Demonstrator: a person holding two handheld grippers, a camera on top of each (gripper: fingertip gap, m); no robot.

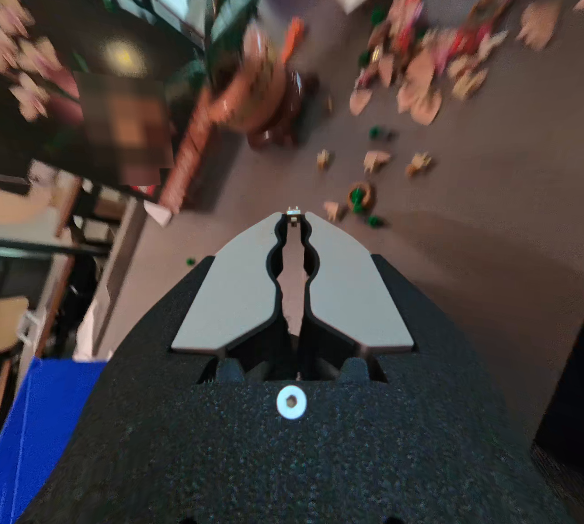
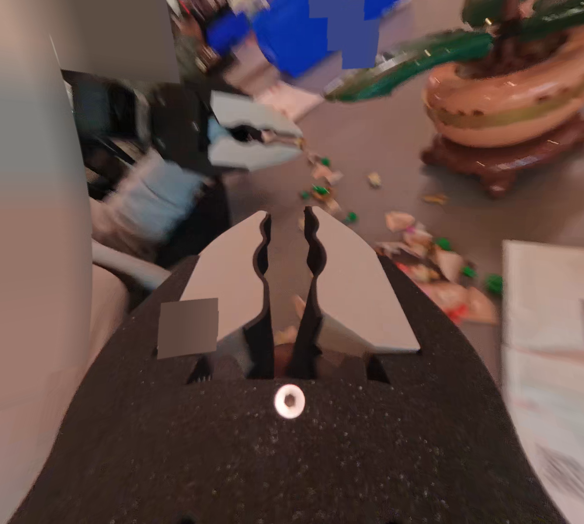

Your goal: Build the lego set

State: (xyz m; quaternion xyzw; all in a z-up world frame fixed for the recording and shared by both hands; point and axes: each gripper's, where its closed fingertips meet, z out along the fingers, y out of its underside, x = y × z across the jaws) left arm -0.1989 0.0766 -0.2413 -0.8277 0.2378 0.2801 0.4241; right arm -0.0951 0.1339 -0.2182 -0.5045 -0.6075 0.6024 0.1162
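My left gripper [image 1: 293, 218] pinches a tiny pale lego piece [image 1: 293, 214] at its very tips; my right gripper [image 2: 287, 212] gapes empty. The brown-based tan potted lego plant [image 2: 505, 117] stands ahead-right. Risk: such shallow purchase could let the piece twist free amid the blur

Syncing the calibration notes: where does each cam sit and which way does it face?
Left wrist: on the left gripper, looking along its fingers, which pinch a small piece, down at the table.
Right wrist: on the right gripper, jaws apart and empty, facing across the table; the left gripper shows farther off.
Shared: the potted lego plant, loose pieces.
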